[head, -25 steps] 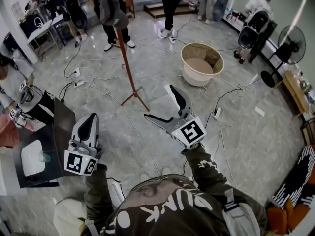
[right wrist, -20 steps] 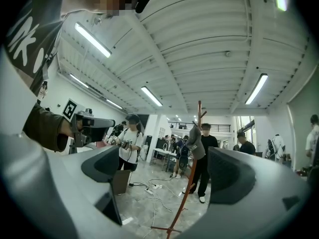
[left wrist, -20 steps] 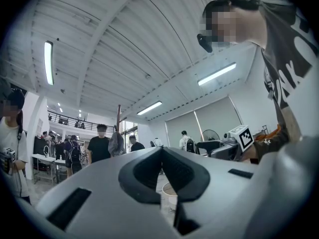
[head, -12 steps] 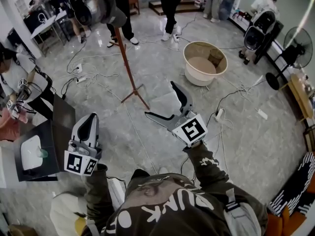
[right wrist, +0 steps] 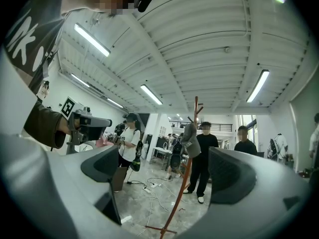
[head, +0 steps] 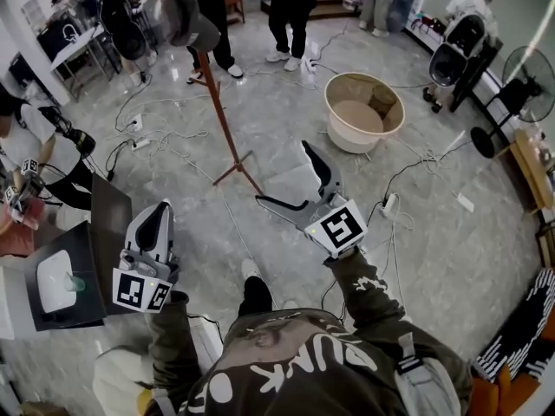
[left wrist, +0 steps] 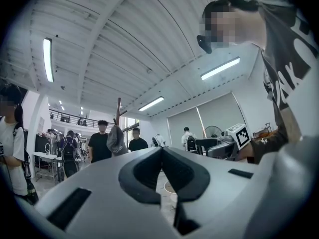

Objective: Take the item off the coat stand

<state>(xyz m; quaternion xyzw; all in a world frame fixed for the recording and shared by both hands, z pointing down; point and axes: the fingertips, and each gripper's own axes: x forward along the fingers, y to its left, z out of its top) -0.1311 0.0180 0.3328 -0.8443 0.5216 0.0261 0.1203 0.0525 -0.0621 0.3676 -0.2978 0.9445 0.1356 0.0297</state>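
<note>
A grey cap (head: 185,16) hangs at the top of a red-brown coat stand (head: 222,120) on the marble floor, far ahead of both grippers. My right gripper (head: 282,177) is held out toward the stand's base, open and holding nothing. My left gripper (head: 159,213) is lower left, jaws together, nothing held. The right gripper view has the cap (right wrist: 190,139) and the stand's pole (right wrist: 182,193) between the open jaws of the right gripper (right wrist: 167,174). In the left gripper view the cap (left wrist: 116,139) is small, up left of the left gripper (left wrist: 162,156).
A beige tub (head: 397,115) stands on the floor right of the stand. Cables (head: 165,141) trail over the floor around the stand's feet. A dark table (head: 95,267) sits at the left. People stand behind the stand, and a fan (head: 529,94) is far right.
The person's foot has stepped forward into view below the grippers. Both grippers hold about the same pose. A person at the left edge has shifted.
</note>
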